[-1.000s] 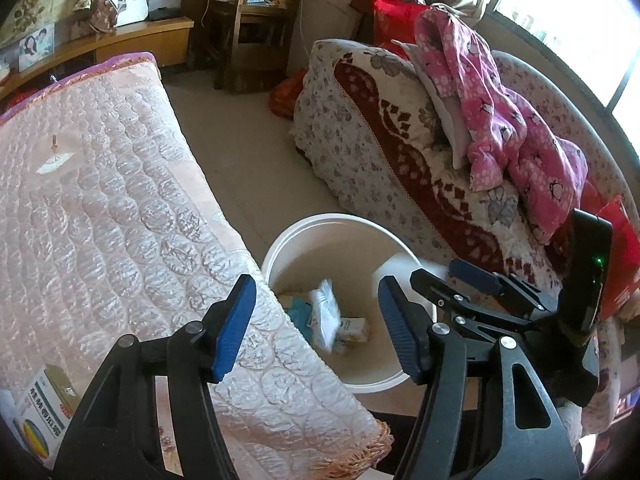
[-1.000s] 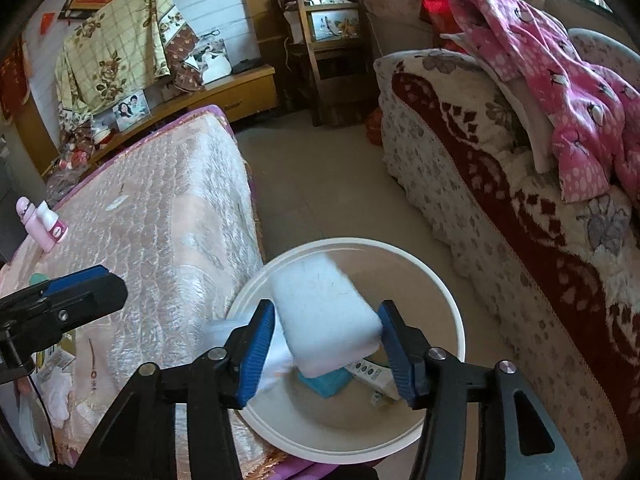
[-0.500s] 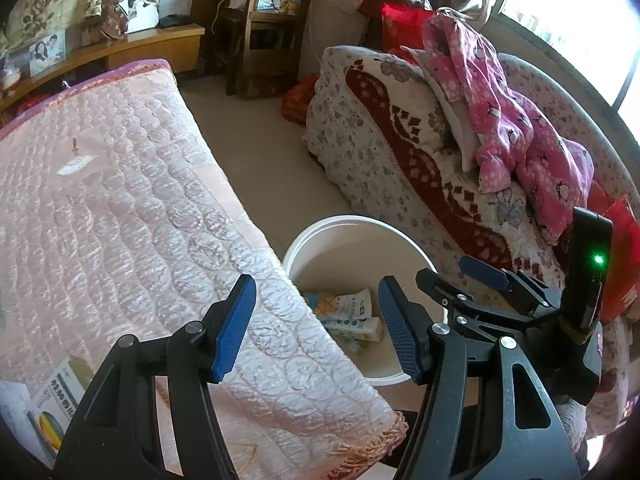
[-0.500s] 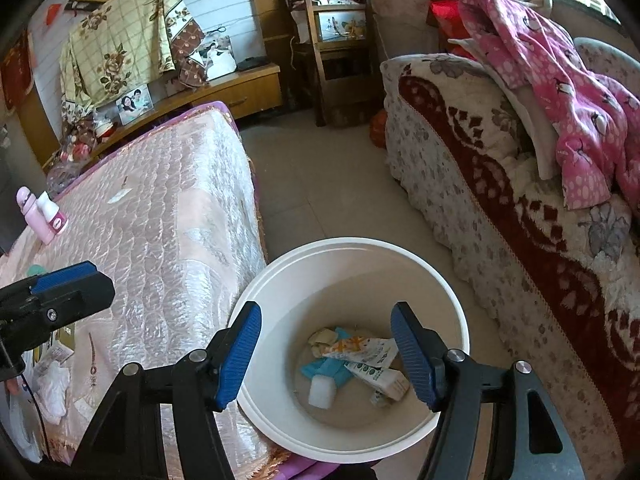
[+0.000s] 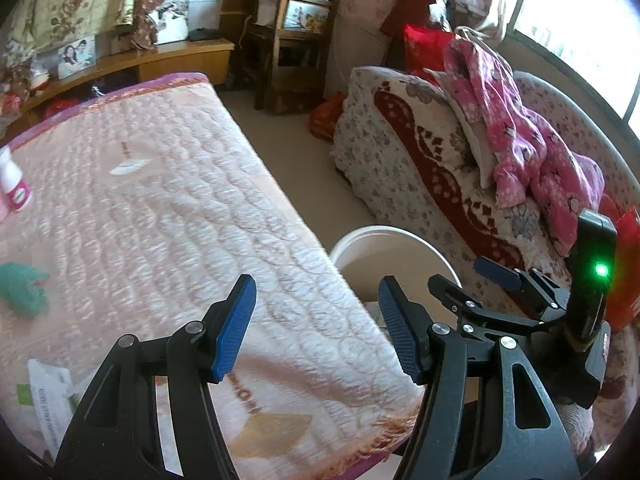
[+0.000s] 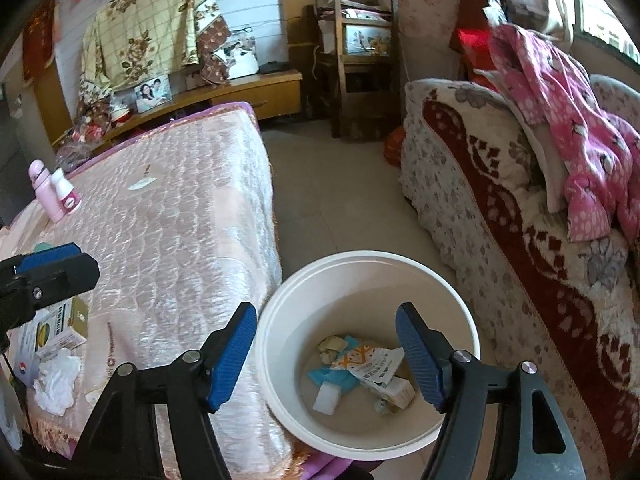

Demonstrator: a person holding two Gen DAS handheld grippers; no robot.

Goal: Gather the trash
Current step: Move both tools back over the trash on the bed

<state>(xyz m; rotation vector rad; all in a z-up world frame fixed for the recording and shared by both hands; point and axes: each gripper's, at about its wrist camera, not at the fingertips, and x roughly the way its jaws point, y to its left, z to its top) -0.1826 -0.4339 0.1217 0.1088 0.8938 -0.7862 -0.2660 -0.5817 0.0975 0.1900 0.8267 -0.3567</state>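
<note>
A white bin (image 6: pixel 460 312) stands on the floor by the bed corner and holds several wrappers and a white block (image 6: pixel 326 398). My right gripper (image 6: pixel 326 356) is open and empty above the bin. My left gripper (image 5: pixel 318 330) is open and empty over the bed's near corner, with the bin rim (image 5: pixel 384 234) to its right. On the bed lie a crumpled white tissue (image 6: pixel 56 382), a small box (image 6: pixel 64 326), a white printed wrapper (image 5: pixel 48 396) and a green scrap (image 5: pixel 22 288).
The pink quilted bed (image 5: pixel 160 200) fills the left. A pink bottle (image 6: pixel 46 192) and a white bottle (image 6: pixel 66 192) stand on it far left. A sofa (image 6: pixel 520 240) with pink clothing (image 6: pixel 580 128) is on the right. Tiled floor (image 6: pixel 340 200) runs between them.
My right gripper opened and dropped the white block into the bin, then stayed above it. My left gripper moved left over the bed, away from the bin.
</note>
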